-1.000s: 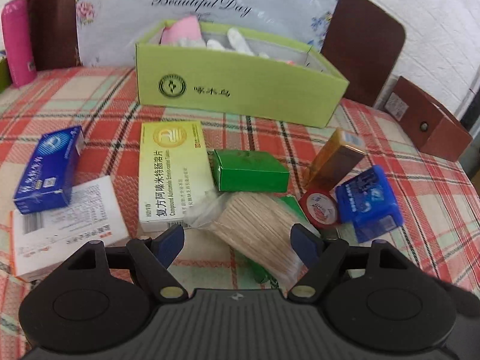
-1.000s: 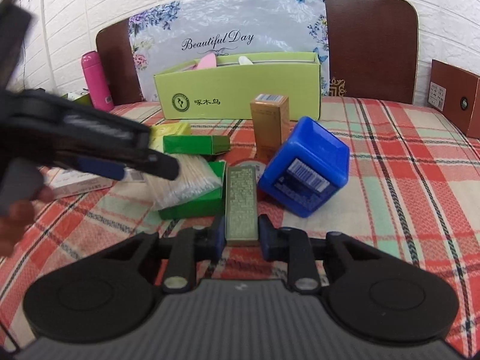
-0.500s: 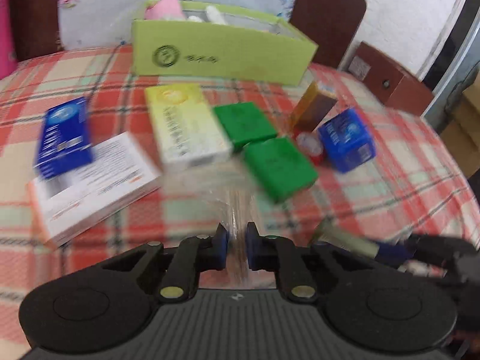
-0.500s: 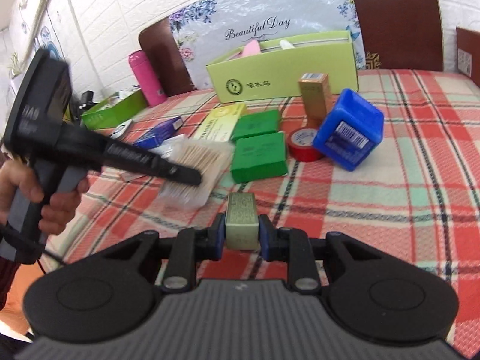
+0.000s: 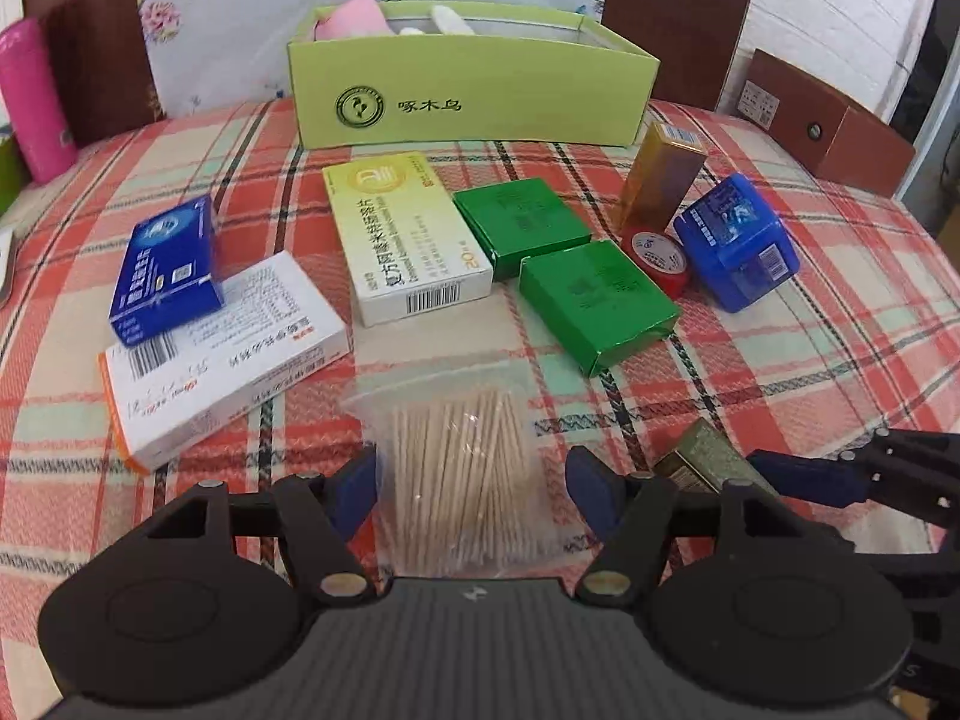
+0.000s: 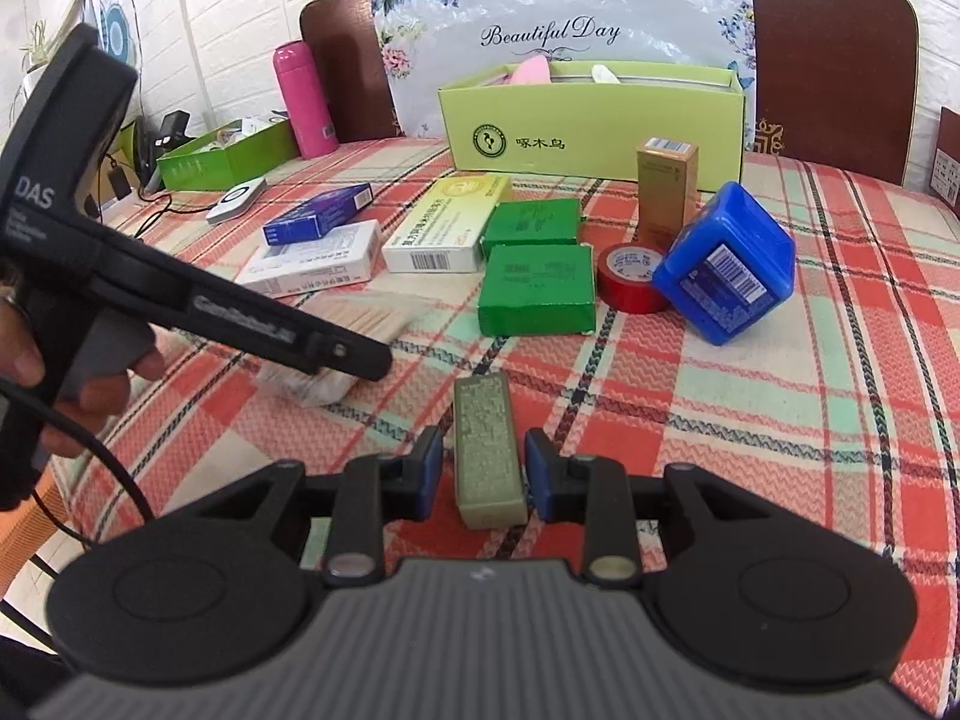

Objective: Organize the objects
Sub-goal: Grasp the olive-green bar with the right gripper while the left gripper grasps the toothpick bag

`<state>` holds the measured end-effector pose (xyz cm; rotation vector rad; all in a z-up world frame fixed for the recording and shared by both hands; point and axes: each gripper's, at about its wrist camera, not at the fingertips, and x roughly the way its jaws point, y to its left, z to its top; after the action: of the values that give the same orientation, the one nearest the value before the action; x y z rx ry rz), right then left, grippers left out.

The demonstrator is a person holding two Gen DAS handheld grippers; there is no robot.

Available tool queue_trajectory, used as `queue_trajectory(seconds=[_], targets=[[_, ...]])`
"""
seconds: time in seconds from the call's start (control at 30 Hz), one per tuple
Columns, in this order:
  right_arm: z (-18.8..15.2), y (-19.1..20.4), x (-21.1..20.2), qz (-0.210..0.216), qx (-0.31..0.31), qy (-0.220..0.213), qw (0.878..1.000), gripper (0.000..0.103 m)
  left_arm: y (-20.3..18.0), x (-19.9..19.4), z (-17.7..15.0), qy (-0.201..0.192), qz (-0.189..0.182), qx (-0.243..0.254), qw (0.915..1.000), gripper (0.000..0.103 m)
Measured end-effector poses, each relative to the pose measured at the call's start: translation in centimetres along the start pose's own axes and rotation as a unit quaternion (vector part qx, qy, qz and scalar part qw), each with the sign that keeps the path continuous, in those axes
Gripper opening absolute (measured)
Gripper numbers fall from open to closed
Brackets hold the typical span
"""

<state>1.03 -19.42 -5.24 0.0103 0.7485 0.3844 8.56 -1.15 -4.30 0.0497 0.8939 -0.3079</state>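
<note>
A clear bag of toothpicks lies flat on the checked tablecloth between the fingers of my left gripper. Its jaws are opening and the pads stand clear of the sticks. A small olive-green box lies on the cloth between the pads of my right gripper. Those jaws are opening too, with a thin gap on each side of the box. The right wrist view shows the left gripper's finger over the bag. The olive box lies just right of the bag.
A light green open carton stands at the back. Before it lie a yellow-white medicine box, two green boxes, a red tape roll, a blue container, a gold box, and a blue box on a white one.
The left gripper shut on the toothpick bag, drew it toward the near edge and has opened again. The right gripper brought the olive box nearer and loosened its hold.
</note>
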Motion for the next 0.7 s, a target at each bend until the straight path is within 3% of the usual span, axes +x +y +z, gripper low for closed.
queue_trajectory(seconds=[0.07, 0.2, 0.3, 0.5, 0.57, 0.67, 0.7], targets=[[0.0, -0.04, 0.05, -0.001, 0.0, 0.001, 1.0, 0.029, 0.33, 0.16, -0.05, 0.002, -0.002, -0.009, 1.0, 0.047], [0.1, -0.15, 0.4, -0.002, 0.001, 0.004, 1.0, 0.029, 0.94, -0.12, -0.04, -0.001, -0.009, -0.027, 0.9996, 0.046], [0.14, -0.1, 0.62, -0.002, 0.003, 0.007, 1.0, 0.029, 0.54, -0.15, -0.18, -0.001, 0.0, -0.014, 0.9999, 0.054], [0.13, 0.01, 0.78, -0.002, 0.0, 0.009, 1.0, 0.029, 0.64, -0.15, -0.51, -0.006, -0.013, -0.016, 0.9998, 0.051], [0.13, 0.08, 0.83, -0.001, -0.002, 0.01, 1.0, 0.027, 0.84, -0.18, -0.6, -0.011, -0.023, -0.018, 0.9995, 0.034], [0.29, 0.09, 0.8, 0.0, -0.001, 0.009, 1.0, 0.023, 0.92, -0.38, -0.58, -0.016, -0.033, -0.02, 0.9991, 0.018], [0.42, 0.12, 0.67, 0.003, -0.001, 0.008, 1.0, 0.023, 0.96, -0.53, -0.49, -0.018, -0.037, -0.022, 0.9989, 0.017]])
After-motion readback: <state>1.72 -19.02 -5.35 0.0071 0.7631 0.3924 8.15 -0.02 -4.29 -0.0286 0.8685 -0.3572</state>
